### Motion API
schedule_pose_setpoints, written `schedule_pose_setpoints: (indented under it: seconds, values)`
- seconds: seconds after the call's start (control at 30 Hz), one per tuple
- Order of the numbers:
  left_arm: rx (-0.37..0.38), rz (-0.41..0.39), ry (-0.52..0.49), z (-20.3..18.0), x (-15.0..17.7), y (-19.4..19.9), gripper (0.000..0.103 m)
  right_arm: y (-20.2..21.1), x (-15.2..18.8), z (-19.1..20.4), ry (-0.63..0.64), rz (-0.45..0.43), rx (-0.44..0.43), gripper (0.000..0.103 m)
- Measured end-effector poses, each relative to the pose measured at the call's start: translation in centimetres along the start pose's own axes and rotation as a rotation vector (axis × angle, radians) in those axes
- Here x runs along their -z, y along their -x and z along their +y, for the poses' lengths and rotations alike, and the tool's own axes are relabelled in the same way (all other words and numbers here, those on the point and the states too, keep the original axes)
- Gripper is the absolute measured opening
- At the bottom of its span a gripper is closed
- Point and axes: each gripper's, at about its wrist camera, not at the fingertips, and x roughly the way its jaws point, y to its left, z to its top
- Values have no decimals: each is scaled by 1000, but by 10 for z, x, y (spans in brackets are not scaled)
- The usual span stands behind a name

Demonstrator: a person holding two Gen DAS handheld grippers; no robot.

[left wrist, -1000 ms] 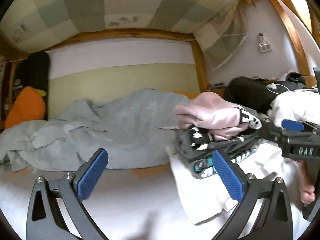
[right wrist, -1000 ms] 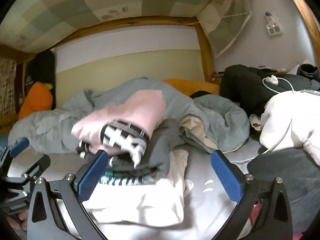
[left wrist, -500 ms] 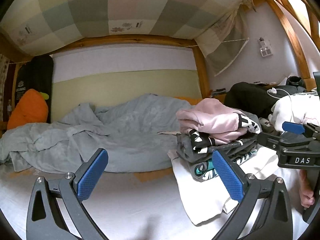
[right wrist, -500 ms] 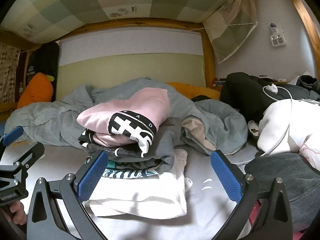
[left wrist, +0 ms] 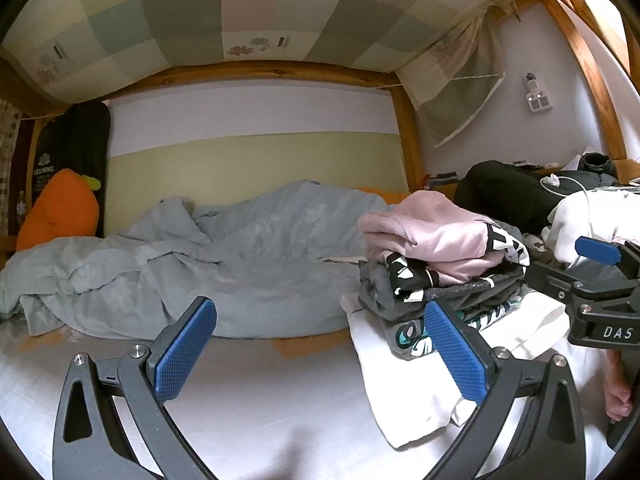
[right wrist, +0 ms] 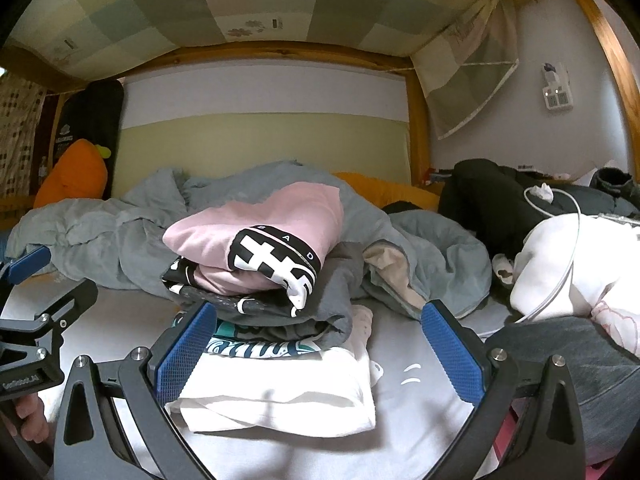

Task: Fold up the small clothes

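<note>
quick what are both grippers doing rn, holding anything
Left hand-held gripper: open, holding nothing.
Right hand-held gripper: open, holding nothing, beside the stack of folded clothes.

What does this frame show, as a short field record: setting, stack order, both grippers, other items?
setting: bed with a white sheet
stack top: folded pink garment
stack middle: grey garment, then teal-print garment
stack bottom: folded white garment
left gripper: open, empty, left of the stack
right gripper: open, empty, facing the stack
other: rumpled grey-blue blanket, orange plush
</note>
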Motion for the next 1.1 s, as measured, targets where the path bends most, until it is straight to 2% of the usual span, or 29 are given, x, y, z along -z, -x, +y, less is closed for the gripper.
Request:
schedule_pose_setpoints:
  seconds: [0.33,1.1]
  values:
    - [-4,7,17,2,1,-2,103,1,0,2,11,-5,-1,103]
    - [18,21,-15,0,2,-2,103,4,1,1,2,-2,9,103]
